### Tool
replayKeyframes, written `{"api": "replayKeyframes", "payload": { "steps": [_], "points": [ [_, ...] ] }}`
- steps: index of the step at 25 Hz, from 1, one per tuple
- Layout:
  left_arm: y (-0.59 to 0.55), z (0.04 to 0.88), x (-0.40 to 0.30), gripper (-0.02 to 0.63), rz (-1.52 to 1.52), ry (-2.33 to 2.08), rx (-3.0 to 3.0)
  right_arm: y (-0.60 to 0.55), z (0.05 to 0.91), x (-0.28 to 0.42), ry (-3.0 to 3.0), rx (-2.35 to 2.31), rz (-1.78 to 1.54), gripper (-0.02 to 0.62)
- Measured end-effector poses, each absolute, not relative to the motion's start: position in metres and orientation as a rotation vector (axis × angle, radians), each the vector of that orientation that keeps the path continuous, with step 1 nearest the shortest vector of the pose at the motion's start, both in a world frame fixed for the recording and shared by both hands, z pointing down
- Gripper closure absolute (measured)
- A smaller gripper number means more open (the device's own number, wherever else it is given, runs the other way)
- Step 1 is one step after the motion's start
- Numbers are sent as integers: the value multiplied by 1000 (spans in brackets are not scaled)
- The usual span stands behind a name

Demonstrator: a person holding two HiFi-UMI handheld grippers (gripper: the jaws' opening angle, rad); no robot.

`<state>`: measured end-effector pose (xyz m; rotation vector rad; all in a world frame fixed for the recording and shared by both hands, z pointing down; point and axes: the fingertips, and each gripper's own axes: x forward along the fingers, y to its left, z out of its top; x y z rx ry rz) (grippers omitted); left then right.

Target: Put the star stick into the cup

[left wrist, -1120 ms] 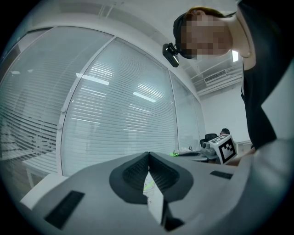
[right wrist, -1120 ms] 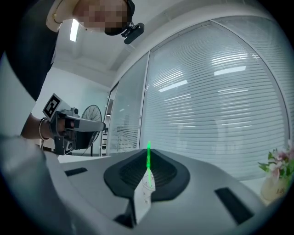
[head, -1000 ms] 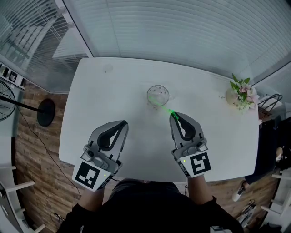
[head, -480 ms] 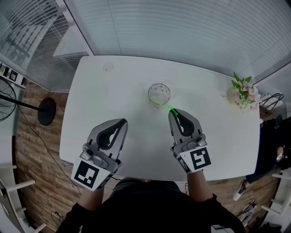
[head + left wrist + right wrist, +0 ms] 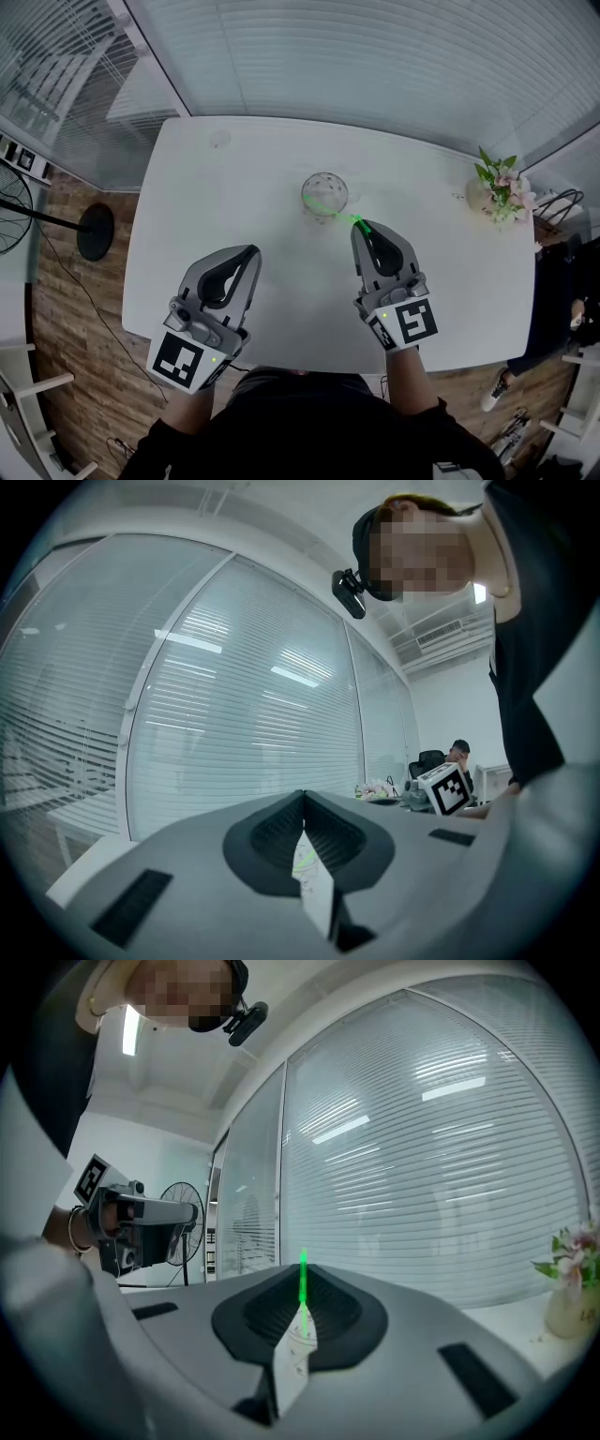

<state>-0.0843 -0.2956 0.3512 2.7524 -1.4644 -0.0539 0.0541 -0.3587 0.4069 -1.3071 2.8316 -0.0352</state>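
A clear glass cup (image 5: 324,196) stands near the middle of the white table (image 5: 187,225). My right gripper (image 5: 358,226) is just to the cup's near right, shut on a thin green star stick (image 5: 349,218). The stick slants from the jaw tips toward the cup, and its far end shows green inside the glass. In the right gripper view the green stick (image 5: 303,1283) rises from between the closed jaws. My left gripper (image 5: 254,251) hovers over the near left of the table, shut and with nothing in it. The star itself I cannot make out.
A small vase of pink flowers (image 5: 494,194) stands at the table's far right edge and also shows as a vase (image 5: 572,1288) in the right gripper view. A floor fan's base (image 5: 94,232) sits left of the table. Glass walls with blinds run behind it.
My right gripper has crept a little forward, toward the cup, with the stick still in it. The left gripper has barely moved.
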Motion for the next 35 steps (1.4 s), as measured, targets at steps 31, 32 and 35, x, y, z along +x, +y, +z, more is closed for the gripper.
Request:
{"api": "replayKeyframes", "payload": {
  "steps": [31,32,35],
  "points": [
    [-300,350,-71,592,-41,-1428,2774,-378,434,105,2734,-1445,-180,548],
    [-300,350,-71,592,-40,-1426,2773,-377,435,105,2733,-1447,-183,546],
    [-300,350,-70,592,-39,-1418,2777,-378,436,106,2732,-1449,-185,545]
  ]
}}
